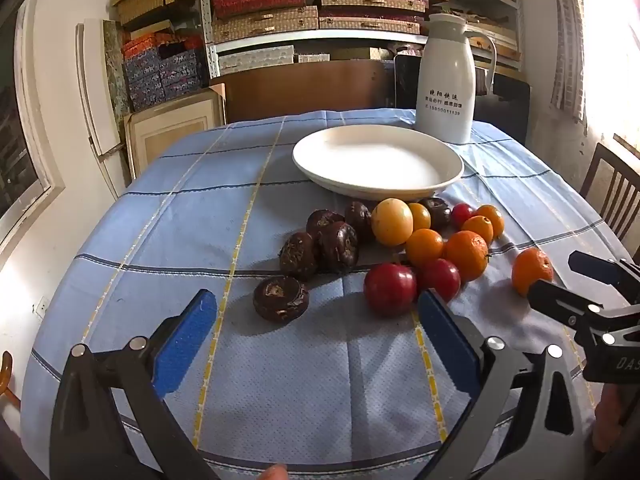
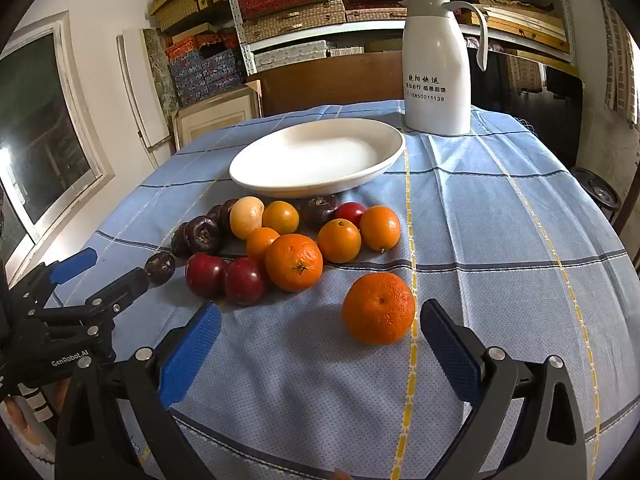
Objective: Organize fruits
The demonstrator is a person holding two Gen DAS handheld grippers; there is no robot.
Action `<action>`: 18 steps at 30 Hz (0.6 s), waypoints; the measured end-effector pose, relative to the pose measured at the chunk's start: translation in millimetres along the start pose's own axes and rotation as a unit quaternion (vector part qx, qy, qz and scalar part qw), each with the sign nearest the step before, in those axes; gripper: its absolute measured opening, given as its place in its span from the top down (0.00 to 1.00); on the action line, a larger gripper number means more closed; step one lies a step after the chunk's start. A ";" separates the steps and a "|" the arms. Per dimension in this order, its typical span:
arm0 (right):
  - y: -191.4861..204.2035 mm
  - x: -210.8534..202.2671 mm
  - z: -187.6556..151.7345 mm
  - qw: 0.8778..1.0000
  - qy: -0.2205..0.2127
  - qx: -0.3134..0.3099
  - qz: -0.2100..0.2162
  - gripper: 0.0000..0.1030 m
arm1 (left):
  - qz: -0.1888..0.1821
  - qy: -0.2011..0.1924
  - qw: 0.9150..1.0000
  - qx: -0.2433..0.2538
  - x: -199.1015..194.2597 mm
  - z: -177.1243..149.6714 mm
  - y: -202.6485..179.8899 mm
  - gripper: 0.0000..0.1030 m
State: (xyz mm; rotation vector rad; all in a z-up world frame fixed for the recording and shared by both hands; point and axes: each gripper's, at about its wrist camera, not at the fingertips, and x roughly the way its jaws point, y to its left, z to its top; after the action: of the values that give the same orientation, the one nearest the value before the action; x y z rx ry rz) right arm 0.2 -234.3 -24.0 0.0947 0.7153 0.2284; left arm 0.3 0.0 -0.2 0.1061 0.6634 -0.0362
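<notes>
A white plate (image 1: 378, 160) sits empty on the blue cloth; it also shows in the right wrist view (image 2: 316, 158). In front of it lies a pile of fruit: oranges (image 1: 466, 254), red plums (image 1: 390, 288), a yellow fruit (image 1: 392, 221) and dark brown fruits (image 1: 338, 246). One dark fruit (image 1: 281, 298) lies apart, just ahead of my open left gripper (image 1: 318, 312). A lone orange (image 2: 378, 308) lies just ahead of my open right gripper (image 2: 320, 322), nearer its right finger. Both grippers are empty.
A white thermos jug (image 1: 446, 80) stands behind the plate at the table's far edge. A wooden chair (image 1: 612, 192) is at the right. Shelves of boxes (image 1: 280, 0) fill the back wall. The right gripper shows at the right edge of the left wrist view (image 1: 560, 280).
</notes>
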 end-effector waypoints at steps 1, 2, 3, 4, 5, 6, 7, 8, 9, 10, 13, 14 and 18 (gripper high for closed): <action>-0.1 0.0 0.0 1.000 0.000 0.001 0.001 0.03 | 0.000 0.001 1.000 0.000 0.1 0.0 0.0 0.04; -0.2 0.0 0.0 1.000 0.000 0.001 0.001 0.03 | 0.000 0.000 1.000 0.000 0.1 0.0 -0.2 0.04; -0.2 0.0 0.1 1.000 0.000 0.001 0.000 0.03 | 0.001 0.000 1.000 0.001 0.0 0.0 -0.6 0.04; -0.2 -0.2 0.1 1.000 0.000 0.001 0.001 0.03 | 0.002 -0.001 1.000 0.001 0.0 -0.1 -1.2 0.04; -0.2 -0.2 0.2 1.000 0.000 0.000 0.000 0.03 | 0.003 -0.001 1.000 0.002 0.1 -0.2 -2.0 0.04; -0.3 -0.3 0.2 1.000 0.000 0.000 0.000 0.03 | 0.004 -0.001 1.000 0.003 0.1 -0.3 -2.8 0.04; -0.4 -0.4 0.2 1.000 0.000 0.000 0.000 0.03 | -0.003 0.001 1.000 -0.001 0.1 0.0 0.5 0.04; -0.3 -0.3 0.2 1.000 0.000 0.000 0.000 0.03 | -0.002 0.000 1.000 -0.001 -0.1 0.0 0.7 0.04; -0.3 -0.2 0.3 1.000 0.001 0.000 0.000 0.03 | -0.002 0.001 1.000 -0.001 0.0 0.1 0.6 0.04; -0.4 -0.2 0.3 1.000 0.000 0.000 0.000 0.03 | -0.002 0.001 1.000 -0.001 0.0 0.0 0.8 0.04; -0.4 -0.2 0.2 1.000 0.000 0.000 0.000 0.03 | -0.002 0.002 1.000 -0.001 0.4 -0.2 1.5 0.04; -0.4 -0.1 0.2 1.000 0.001 0.000 0.000 0.03 | -0.003 0.003 1.000 -0.001 -0.2 0.0 0.9 0.04; -0.4 0.0 0.1 1.000 0.001 0.000 0.000 0.03 | -0.003 0.003 1.000 0.000 0.7 0.0 -2.9 0.04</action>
State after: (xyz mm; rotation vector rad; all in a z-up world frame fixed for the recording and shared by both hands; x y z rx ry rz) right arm 0.3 -234.7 -24.0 0.0951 0.7168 0.2282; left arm 0.6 -2.9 -0.9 0.1038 0.6688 -0.0424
